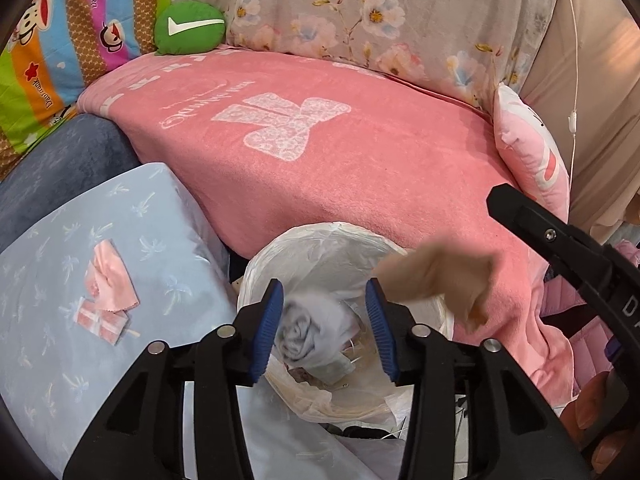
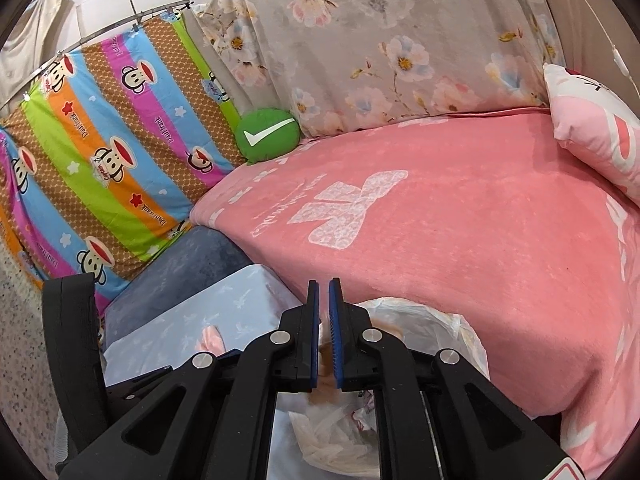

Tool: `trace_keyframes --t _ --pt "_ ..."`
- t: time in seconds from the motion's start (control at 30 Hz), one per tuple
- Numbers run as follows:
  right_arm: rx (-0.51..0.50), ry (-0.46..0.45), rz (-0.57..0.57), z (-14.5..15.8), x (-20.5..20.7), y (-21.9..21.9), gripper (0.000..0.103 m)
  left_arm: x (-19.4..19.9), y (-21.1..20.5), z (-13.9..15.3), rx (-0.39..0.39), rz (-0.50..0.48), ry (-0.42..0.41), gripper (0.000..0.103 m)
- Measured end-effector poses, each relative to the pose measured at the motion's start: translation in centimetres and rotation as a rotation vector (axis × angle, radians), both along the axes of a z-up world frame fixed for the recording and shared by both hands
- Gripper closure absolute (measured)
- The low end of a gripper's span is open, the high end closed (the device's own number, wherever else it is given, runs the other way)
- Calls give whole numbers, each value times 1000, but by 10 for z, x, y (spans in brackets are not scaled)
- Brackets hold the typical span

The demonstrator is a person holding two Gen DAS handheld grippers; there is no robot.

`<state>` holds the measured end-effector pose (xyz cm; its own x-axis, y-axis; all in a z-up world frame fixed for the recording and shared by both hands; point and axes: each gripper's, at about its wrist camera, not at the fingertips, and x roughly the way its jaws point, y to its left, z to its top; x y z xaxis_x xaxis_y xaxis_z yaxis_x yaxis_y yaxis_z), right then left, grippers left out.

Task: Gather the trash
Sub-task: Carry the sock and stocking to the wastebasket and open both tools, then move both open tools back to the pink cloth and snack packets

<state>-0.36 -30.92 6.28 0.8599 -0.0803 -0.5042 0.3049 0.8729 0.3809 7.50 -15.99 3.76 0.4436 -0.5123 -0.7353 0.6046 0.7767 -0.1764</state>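
A bin lined with a white plastic bag (image 1: 320, 248) stands against the pink bed. My left gripper (image 1: 326, 320) is open right above its mouth. A crumpled grey-white wad (image 1: 308, 328) lies between the jaws, blurred, apart from the right pad. A tan blurred scrap (image 1: 440, 280) is in the air over the bin's right rim. My right gripper (image 2: 324, 312) is nearly shut, with a narrow gap and nothing seen in it, above the bin bag (image 2: 420, 320). Pink wrappers (image 1: 106, 300) lie on the light blue surface (image 1: 60, 260) to the left.
The pink blanket (image 1: 340, 152) covers the bed behind the bin. A green check-mark cushion (image 1: 190, 28) and a pink pillow (image 1: 528, 152) lie on it. A striped cartoon quilt (image 2: 100, 152) hangs at left. A dark blue seat (image 2: 192, 264) is beside the light blue surface.
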Motion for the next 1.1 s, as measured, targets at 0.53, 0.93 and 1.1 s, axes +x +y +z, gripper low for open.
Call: trace_keyframes --t 0.53,0.93,1.1 --pt "-5 20 27 -3 10 14 81 11 22 -1 -7 84 4 37" --pt "-16 54 89 -10 26 46 77 25 55 -9 -17 162 34 37" --pt "-21 72 126 -15 35 65 73 33 75 -17 -29 212 66 37"
